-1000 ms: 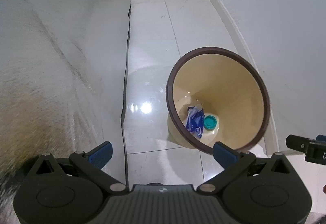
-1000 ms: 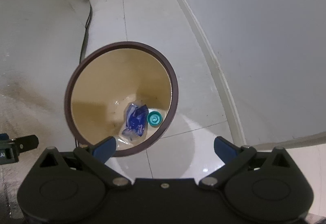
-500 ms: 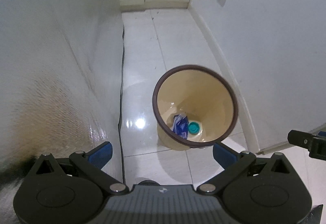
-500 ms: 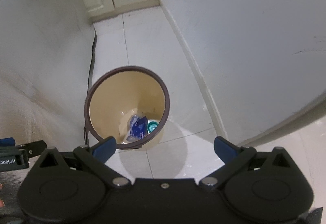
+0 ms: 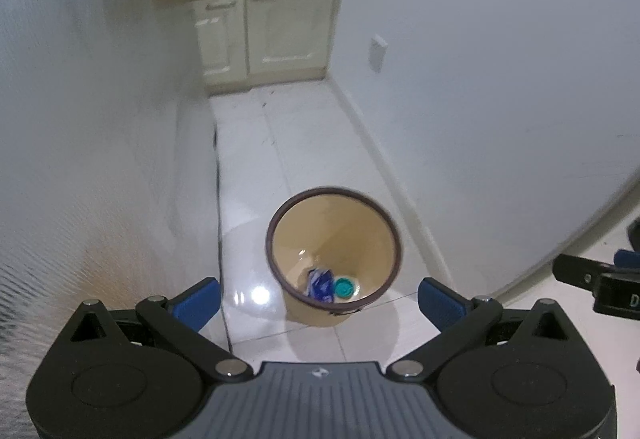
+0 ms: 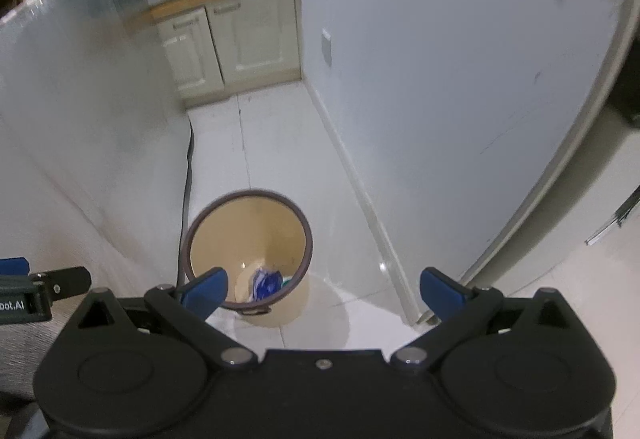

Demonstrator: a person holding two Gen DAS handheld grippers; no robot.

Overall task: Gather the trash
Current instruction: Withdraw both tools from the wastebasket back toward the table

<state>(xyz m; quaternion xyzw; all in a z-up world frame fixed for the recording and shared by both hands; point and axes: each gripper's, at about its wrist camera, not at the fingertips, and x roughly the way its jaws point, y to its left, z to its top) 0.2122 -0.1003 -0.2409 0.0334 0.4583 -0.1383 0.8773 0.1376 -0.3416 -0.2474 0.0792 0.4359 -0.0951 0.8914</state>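
I hold both tools high above the floor, looking down into a narrow passage. My left gripper [image 5: 319, 297] has its blue-padded fingers [image 5: 198, 303] spread wide apart with nothing between them, and my right gripper [image 6: 322, 291] is spread just as wide and equally empty.

The trash bin [image 5: 334, 253], tan with a dark brown rim, stands on the white tiled floor [image 5: 288, 143] at lower centre of the left wrist view. At its bottom lie a crumpled blue wrapper [image 5: 320, 282] and a teal bottle cap [image 5: 344, 287], side by side, the cap to the right of the wrapper. In the right wrist view the same bin [image 6: 248, 251] sits at lower left of centre, its near rim partly behind my left-hand finger pad; the blue wrapper [image 6: 266, 284] shows inside, and only a sliver of the teal cap [image 6: 286, 281] is visible beside it.

A tall white appliance side [image 5: 92, 143] fills the left of the frame, with a dark cable [image 6: 188, 179] running down along its foot. A white wall [image 5: 500, 99] with a baseboard fills the right. Cream cabinets [image 5: 266, 35] close off the passage at upper centre, with a cluttered, blurred countertop above them.

At the right edge of the left view a part of my other tool shows, and likewise at the left edge of the right view.
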